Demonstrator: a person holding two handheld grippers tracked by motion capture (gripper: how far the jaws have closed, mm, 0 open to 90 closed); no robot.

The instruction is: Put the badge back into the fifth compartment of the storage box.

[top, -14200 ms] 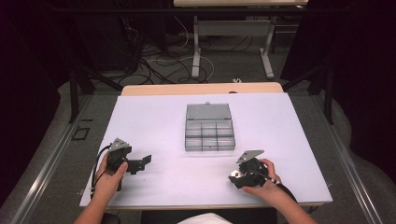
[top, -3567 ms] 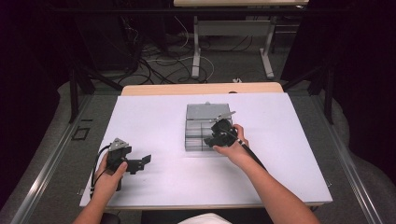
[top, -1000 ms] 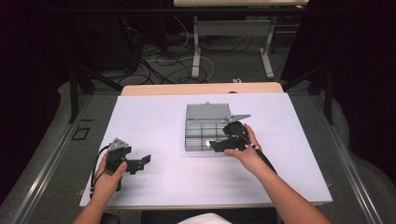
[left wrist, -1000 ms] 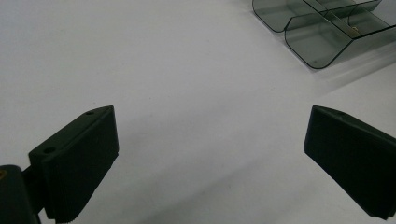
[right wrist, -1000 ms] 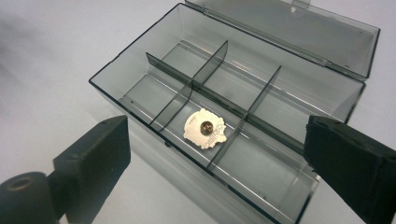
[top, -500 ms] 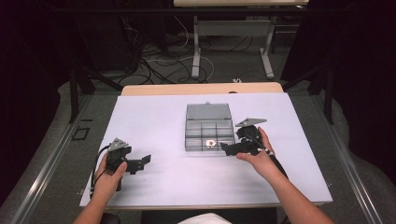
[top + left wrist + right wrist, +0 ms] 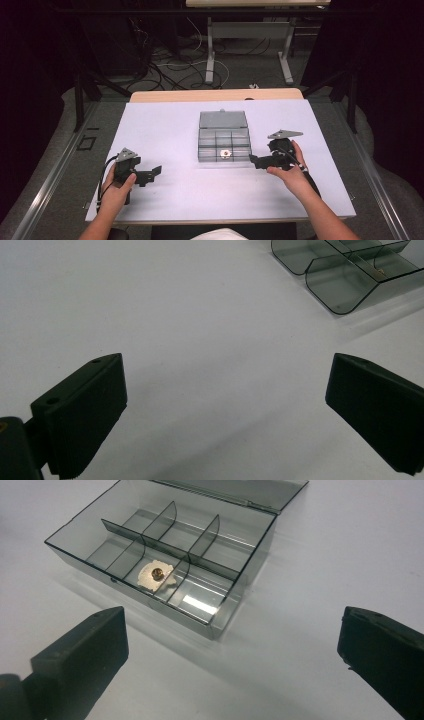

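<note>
White table point(image 7: 170, 130) on grey floor; dark room beyond, with cables point(image 7: 165, 60) and desk legs point(image 7: 210, 50) at far side. Clear compartment box point(image 7: 224, 142) at table centre, lid open toward far edge. Small gold-and-white piece point(image 7: 225, 153) in near middle compartment; exact type hard to make out. Left gripper point(image 7: 150, 174) near left, released. Right gripper point(image 7: 256, 161) just right of box, jaws spread, empty.

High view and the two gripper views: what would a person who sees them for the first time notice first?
Probably the clear compartment box in the middle of the white table, lid open, with a small round gold-centred piece in its front middle compartment. Next, the right gripper beside the box, jaws open, and the left gripper open over bare table.
</note>
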